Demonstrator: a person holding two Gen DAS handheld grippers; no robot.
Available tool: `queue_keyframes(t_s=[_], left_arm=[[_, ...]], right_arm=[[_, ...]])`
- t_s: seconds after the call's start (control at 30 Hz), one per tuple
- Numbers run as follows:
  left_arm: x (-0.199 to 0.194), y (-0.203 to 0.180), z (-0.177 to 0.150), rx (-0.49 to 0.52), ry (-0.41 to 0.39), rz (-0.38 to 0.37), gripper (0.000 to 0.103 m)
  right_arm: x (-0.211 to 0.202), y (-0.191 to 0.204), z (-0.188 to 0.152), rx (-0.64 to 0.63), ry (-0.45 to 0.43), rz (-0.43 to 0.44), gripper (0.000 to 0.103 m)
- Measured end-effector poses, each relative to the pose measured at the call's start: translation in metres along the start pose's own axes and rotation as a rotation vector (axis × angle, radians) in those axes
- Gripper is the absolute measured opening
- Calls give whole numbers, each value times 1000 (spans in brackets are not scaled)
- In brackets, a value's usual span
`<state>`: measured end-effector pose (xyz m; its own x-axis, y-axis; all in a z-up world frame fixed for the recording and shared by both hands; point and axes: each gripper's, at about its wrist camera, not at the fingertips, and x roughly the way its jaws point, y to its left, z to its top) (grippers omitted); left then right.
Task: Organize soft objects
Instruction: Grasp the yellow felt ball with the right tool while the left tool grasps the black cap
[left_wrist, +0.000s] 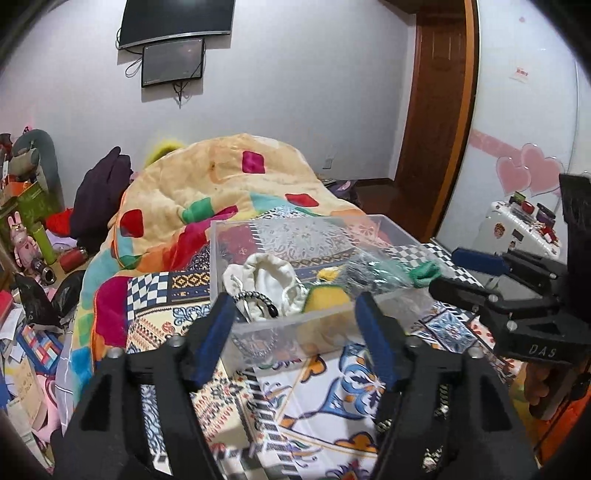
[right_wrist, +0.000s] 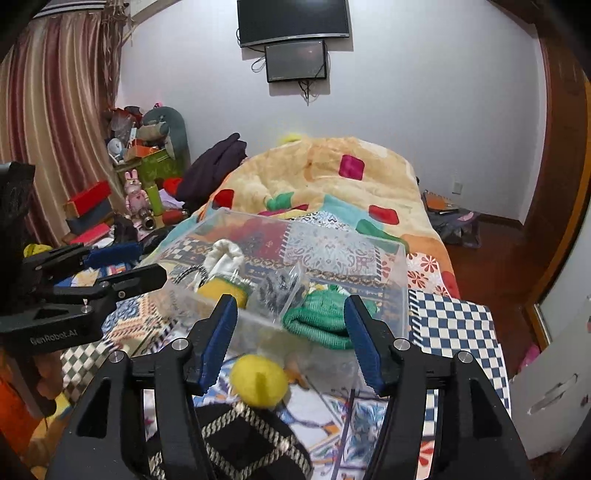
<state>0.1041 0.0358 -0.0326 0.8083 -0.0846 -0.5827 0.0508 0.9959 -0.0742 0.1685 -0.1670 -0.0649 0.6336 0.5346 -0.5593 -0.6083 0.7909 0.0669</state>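
A clear plastic box (left_wrist: 295, 325) (right_wrist: 400, 280) sits on the patterned bedspread. Inside lie a white drawstring pouch (left_wrist: 266, 277) (right_wrist: 225, 258), a yellow sponge (left_wrist: 325, 295) (right_wrist: 221, 290), a crinkled clear bag (left_wrist: 369, 269) (right_wrist: 280, 288) and a green knitted item (left_wrist: 424, 271) (right_wrist: 317, 325). My left gripper (left_wrist: 295, 325) is open and empty just in front of the box. My right gripper (right_wrist: 290, 328) is open above a yellow pompom (right_wrist: 258, 382) on a black-and-white woven item (right_wrist: 240, 439) lying before the box.
A colourful blanket heap (left_wrist: 229, 184) (right_wrist: 332, 173) covers the far bed. Cluttered boxes and toys (right_wrist: 140, 173) stand at left. A wooden door (left_wrist: 436, 110) and a white suitcase (left_wrist: 517, 225) are at right. Each gripper shows in the other's view, the right one (left_wrist: 458, 273) and the left one (right_wrist: 136, 264).
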Motion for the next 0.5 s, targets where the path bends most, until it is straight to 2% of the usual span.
queue_keyframes(t_s=[0.1,0.2,0.5], left_arm=[[-4,-3,-7,-2,19,-16,83],[-4,-6,-15,-1,48,-29,85],[9,-14,-45,7,152,-67,86]], right_arm=[[-2,1,-11,15,22,40,57],[3,5,-24,12,64,66,57],[48,5,-40,30,205,92,56]])
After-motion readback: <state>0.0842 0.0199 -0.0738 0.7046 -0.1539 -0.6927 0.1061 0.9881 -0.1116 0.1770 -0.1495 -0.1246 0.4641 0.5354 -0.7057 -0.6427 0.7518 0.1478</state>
